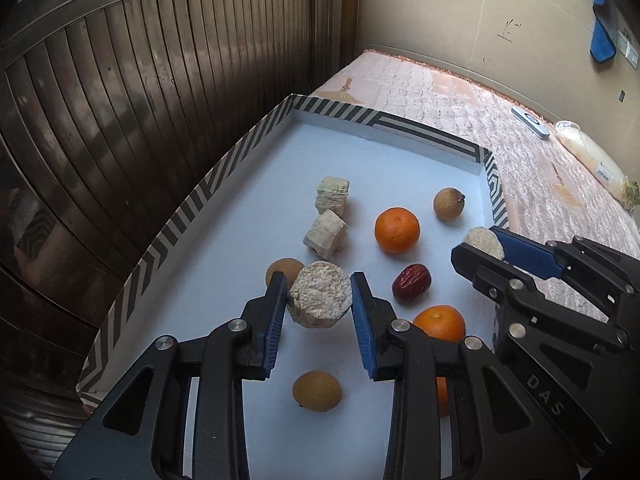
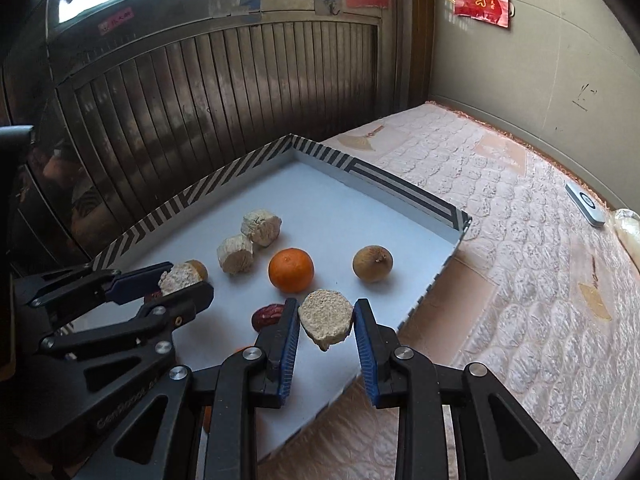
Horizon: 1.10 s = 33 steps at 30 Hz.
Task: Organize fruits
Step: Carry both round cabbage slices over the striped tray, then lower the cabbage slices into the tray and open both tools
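The tray [image 1: 224, 178] has a pale blue-white floor and black-and-white striped walls. On it lie orange mandarins [image 1: 397, 230], a dark red date [image 1: 411, 282], tan-brown longans [image 1: 449, 203] and beige crumbly chunks [image 1: 325, 234]. At 2 o'clock, the mattress [image 2: 520, 248] is quilted pink.

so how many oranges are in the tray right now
2. One orange sits mid-tray, right of the pale chunks. The other orange lies nearer, partly behind the left gripper; more could be hidden under the grippers.
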{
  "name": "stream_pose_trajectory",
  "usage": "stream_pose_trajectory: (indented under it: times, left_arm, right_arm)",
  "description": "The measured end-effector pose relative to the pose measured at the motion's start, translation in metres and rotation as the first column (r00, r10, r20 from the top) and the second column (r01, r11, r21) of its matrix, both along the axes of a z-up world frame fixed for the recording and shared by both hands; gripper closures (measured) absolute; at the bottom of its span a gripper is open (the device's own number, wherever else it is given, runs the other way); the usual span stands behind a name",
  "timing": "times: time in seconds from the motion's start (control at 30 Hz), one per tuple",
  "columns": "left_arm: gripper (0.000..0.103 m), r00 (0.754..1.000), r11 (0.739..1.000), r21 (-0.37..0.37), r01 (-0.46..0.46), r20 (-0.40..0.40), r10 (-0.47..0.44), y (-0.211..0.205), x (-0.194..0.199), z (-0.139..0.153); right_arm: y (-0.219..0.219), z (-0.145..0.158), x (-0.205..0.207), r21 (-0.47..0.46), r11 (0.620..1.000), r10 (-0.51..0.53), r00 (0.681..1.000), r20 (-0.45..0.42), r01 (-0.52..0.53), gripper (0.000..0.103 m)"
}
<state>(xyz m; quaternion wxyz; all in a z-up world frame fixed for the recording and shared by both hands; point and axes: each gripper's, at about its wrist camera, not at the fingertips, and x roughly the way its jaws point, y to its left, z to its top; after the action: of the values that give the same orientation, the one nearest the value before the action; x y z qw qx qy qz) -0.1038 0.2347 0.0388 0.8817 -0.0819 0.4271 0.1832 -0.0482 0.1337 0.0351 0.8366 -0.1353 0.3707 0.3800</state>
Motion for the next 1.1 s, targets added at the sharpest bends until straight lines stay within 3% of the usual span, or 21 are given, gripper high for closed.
stream_pose_trajectory:
  times: [0.17, 0.63, 0.7, 0.97, 1.1]
  left_arm:
    - [0.071, 1.0, 1.0, -0.029, 0.004, -0.024, -0.004, 0.003, 0.003, -0.003]
    - [0.07, 0.999, 1.0, -0.004, -0.003, -0.05, 0.003, 0.001, 0.009, -0.005]
    - [0.064, 0.999, 1.0, -0.005, -0.005, -0.05, 0.005, 0.001, 0.009, -0.005]
    - [0.049, 1.0, 1.0, 0.002, -0.023, -0.013, 0.023, 0.001, 0.002, -0.001]
    - [0.047, 0.999, 0.999, 0.019, -0.046, 0.017, 0.046, -0.001, -0.006, 0.002]
  right_arm:
    - [0.008, -0.01, 0.01, -0.005, 1.0, -0.001, 0.999, -0.032, 0.001, 0.076]
    - [0.011, -0.015, 0.019, 0.017, 1.0, -0.022, 0.998, -0.054, 0.023, 0.076]
    - [0.01, -0.013, 0.018, 0.026, 0.999, -0.019, 0.998, -0.057, 0.02, 0.071]
    - [-0.005, -0.005, 0.007, 0.058, 0.997, -0.047, 0.998, -0.039, 0.049, 0.07]
    - [-0.017, 0.002, -0.004, 0.068, 0.995, -0.074, 0.997, -0.005, 0.074, 0.068]
